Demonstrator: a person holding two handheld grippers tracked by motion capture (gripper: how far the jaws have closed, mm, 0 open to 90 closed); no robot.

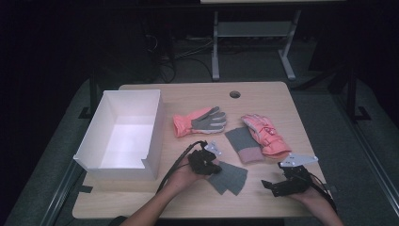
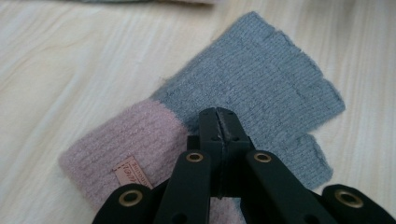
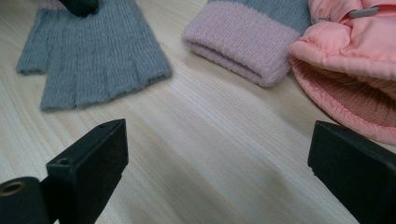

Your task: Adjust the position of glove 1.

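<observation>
A fingerless knit glove [image 2: 261, 88], grey with a pink cuff and a small label, lies flat on the wooden table [image 1: 188, 197]. My left gripper [image 2: 218, 116] is shut, its tips resting over the seam between cuff and grey part; I see no fabric between the jaws. From above, the left gripper [image 1: 217, 166] sits at that glove's [image 1: 229, 177] left end. My right gripper [image 3: 219, 144] stands open low over bare table, with nothing between its jaws. In the high view the right gripper [image 1: 275, 176] is near the front right. The same grey glove [image 3: 102, 60] lies ahead to its left.
A second knit glove [image 1: 242, 143] lies mid-table, its pink cuff [image 3: 243, 37] against a pink ski glove [image 1: 266, 134]. Another pink ski glove [image 1: 200, 121] with a grey palm lies behind. An open white box [image 1: 155, 127] stands at the left. A cable hole [image 1: 235, 94] is near the far edge.
</observation>
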